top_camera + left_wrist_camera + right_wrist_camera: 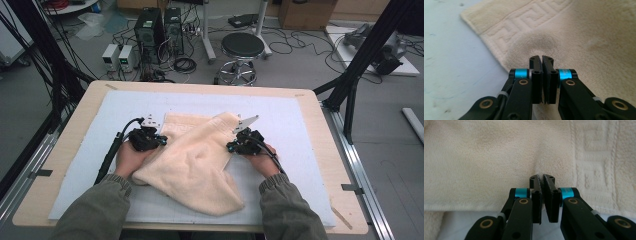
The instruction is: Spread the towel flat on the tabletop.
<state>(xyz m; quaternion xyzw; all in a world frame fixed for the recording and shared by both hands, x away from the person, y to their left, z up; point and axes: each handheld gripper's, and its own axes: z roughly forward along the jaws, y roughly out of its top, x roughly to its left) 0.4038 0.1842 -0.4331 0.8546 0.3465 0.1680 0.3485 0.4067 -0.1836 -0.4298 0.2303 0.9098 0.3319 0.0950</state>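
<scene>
A cream towel (195,165) lies crumpled on the white mat, with one part folded diagonally across the rest. My left gripper (161,140) is at the towel's left edge, and its jaws are shut on a pucker of the cloth. In the left gripper view the towel (586,37) shows a key-pattern border, and the cloth bunches just ahead of the left gripper (541,58). My right gripper (231,146) is at the towel's right edge. There the right gripper (541,177) pinches a ridge of the towel (486,157), with fuzz showing between its jaws.
The white mat (290,120) covers most of the wooden table (322,135). Bare mat lies to the left and right of the towel. Beyond the far edge stand a black stool (242,47) and computer cases (150,27) on the floor. Black frame poles (360,55) rise at the right.
</scene>
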